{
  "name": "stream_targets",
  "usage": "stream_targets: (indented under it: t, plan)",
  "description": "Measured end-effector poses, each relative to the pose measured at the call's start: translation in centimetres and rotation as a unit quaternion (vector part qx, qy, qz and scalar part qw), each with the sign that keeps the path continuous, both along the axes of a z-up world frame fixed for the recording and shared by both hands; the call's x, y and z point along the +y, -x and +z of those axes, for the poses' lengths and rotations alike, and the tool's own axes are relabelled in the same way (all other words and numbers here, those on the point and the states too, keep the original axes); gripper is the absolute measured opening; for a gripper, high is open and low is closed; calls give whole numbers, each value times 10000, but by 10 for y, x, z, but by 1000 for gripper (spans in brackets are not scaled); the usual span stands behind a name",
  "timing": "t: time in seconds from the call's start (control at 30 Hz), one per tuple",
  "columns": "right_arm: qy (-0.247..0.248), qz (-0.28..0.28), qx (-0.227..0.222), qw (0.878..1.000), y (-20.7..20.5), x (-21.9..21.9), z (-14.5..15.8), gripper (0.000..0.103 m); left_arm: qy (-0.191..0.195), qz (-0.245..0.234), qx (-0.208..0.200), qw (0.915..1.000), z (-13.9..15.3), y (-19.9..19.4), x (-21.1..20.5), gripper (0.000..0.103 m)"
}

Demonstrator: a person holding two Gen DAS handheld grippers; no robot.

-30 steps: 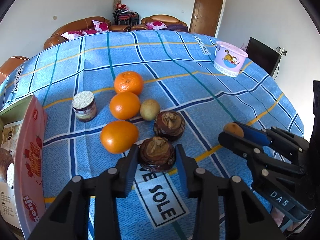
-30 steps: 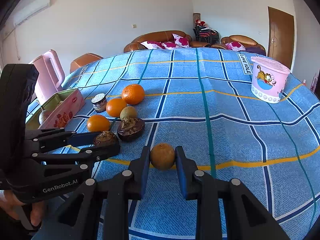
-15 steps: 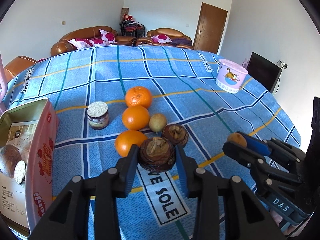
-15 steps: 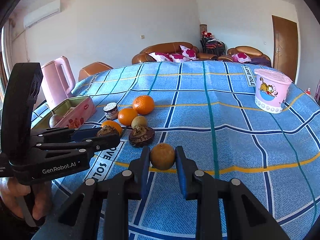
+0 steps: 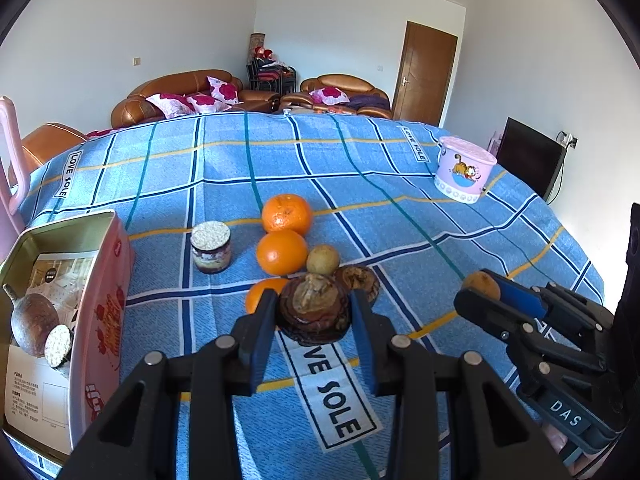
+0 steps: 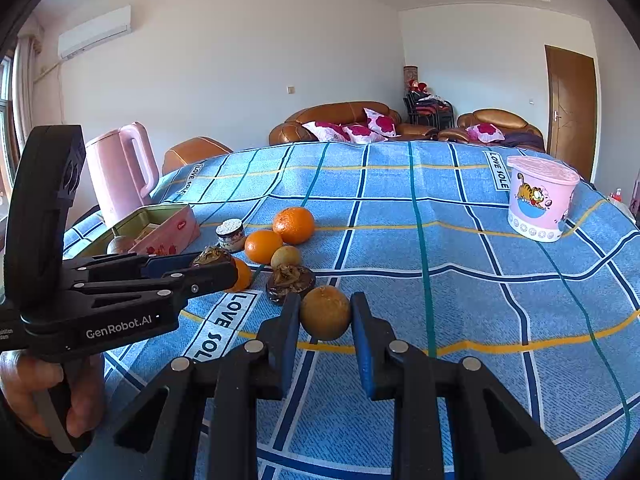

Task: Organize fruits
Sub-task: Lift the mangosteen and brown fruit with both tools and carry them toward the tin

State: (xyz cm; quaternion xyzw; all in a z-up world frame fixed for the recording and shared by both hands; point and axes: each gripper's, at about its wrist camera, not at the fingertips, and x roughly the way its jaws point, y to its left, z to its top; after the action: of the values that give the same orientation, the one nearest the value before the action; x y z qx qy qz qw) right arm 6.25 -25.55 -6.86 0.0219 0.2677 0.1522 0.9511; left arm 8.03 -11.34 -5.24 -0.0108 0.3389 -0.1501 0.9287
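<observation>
My left gripper is shut on a dark brown wrinkled fruit, held just over the blue checked cloth. Behind it lie three oranges, a small yellow-green fruit and a second dark fruit. My right gripper is shut on a round brownish-orange fruit. In the right wrist view the left gripper reaches in from the left with its dark fruit, next to the oranges and the other dark fruit.
An open pink tin with a brown fruit inside stands at the left edge. A small jar sits beside the oranges. A pink cartoon tub stands far right, and a pink kettle far left. A hand grips the left tool.
Both grippers have tilted upward with their fruits still held, so more of the room shows. The dark fruit now overlaps the nearest orange. The fruits on the cloth have not moved.
</observation>
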Motion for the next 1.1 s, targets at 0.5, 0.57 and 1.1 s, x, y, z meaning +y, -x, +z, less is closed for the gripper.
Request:
stream_targets:
  t: [0.5, 0.57, 1.1]
  plan:
    - [-73, 38, -601, 9982, 17, -2, 8, 27, -104, 157, -474, 9987, 10, 14, 2, 39]
    - [-81, 34, -634, 9979, 18, -2, 8, 27, -113, 182, -524, 9984, 12, 15, 2, 39]
    - [-107, 75, -927, 9956, 28, -3, 10, 27, -141, 286, -776, 9965, 17, 24, 3, 39]
